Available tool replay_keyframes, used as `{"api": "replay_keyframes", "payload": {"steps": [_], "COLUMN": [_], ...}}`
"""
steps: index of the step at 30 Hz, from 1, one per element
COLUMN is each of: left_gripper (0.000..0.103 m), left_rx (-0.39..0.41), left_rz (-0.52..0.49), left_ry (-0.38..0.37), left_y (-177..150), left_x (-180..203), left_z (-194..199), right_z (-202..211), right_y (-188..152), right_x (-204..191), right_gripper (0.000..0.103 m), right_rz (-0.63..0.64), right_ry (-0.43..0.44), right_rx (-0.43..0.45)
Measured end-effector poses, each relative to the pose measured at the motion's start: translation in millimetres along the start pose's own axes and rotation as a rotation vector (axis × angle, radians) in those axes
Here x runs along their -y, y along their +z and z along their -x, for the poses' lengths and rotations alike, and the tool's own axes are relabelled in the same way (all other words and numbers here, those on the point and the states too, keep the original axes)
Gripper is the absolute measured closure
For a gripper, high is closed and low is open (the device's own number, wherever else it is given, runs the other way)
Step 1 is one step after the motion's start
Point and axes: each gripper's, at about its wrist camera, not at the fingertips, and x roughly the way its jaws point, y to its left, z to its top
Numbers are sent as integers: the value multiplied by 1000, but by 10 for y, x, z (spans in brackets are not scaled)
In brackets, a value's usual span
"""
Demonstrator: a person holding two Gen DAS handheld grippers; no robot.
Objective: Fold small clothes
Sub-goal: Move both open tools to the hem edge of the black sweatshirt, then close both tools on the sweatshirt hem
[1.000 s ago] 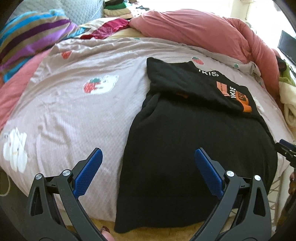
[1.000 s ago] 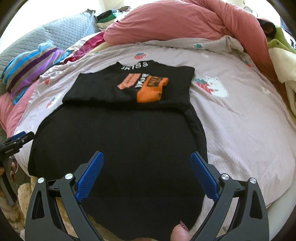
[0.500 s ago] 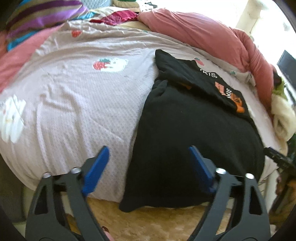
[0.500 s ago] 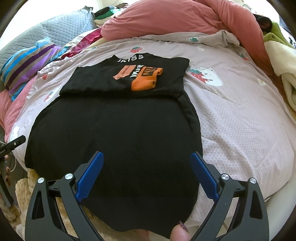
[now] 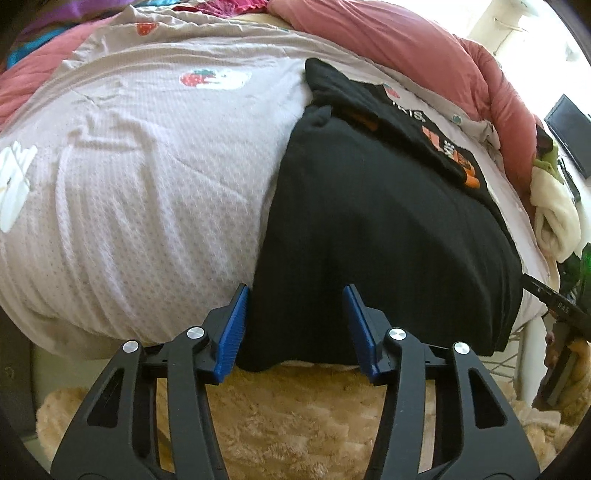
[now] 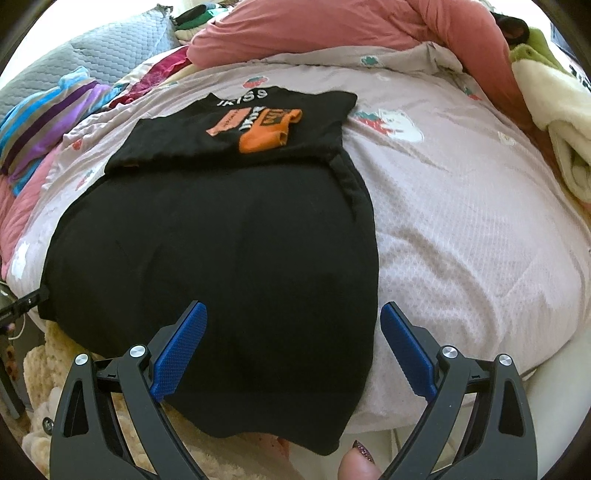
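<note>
Left wrist view: the left claw (image 5: 295, 325) stands half open, its jaws having just been closing, with the near left corner of the black garment (image 5: 369, 229) between the blue pads (image 5: 232, 332). The pads do not visibly press the cloth, so the claw is still released. The garment lies flat on the bed (image 5: 147, 177), its hem hanging over the near edge above a tan fluffy rug (image 5: 295, 413). Only this view shows the rug broadly, a dark screen (image 5: 569, 129) at the far right, and part of the right claw's black body (image 5: 554, 299) at the garment's right edge.

Right wrist view: the right claw (image 6: 291, 350) is spread wide and released, gripping nothing; the left pad sits over the black cloth, the right pad over the pale bedcover just beside the garment's right edge. A fingertip with dark polish (image 6: 358, 461) shows at the bottom. This view alone shows the folded-over top of the garment clearly: white lettering and an orange patch (image 6: 266, 133) facing up. It also shows a grey quilted pillow (image 6: 110, 55), a striped cloth (image 6: 48, 125), a pink duvet (image 6: 332, 26) and a cream blanket (image 6: 561, 122). The left claw's tip (image 6: 26, 302) pokes in at the garment's left corner.
</note>
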Motion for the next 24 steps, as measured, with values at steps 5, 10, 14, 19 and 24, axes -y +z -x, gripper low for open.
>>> {"api": "replay_keyframes", "payload": {"steps": [5, 10, 14, 19, 24], "left_gripper": [66, 78, 85, 85, 82], "left_rx": [-1, 7, 13, 13, 11], "left_rz": [-3, 29, 43, 47, 55], "left_ry": [10, 11, 4, -3, -8], "left_y": [-22, -26, -36, -48, -60], "left_x": [19, -49, -90, -102, -96], "left_z": [-26, -22, 10, 22, 16], "right_z": [-20, -30, -53, -83, -166], "right_y": [-153, -353, -496, -617, -702], "right_x": [26, 110, 183, 181, 196], "right_gripper": [9, 9, 9, 23, 34], "right_rz": [-9, -34, -65, -63, -68], "right_ry": [7, 18, 41, 71, 84], "right_rx": [-37, -85, -137, -170, -195]}}
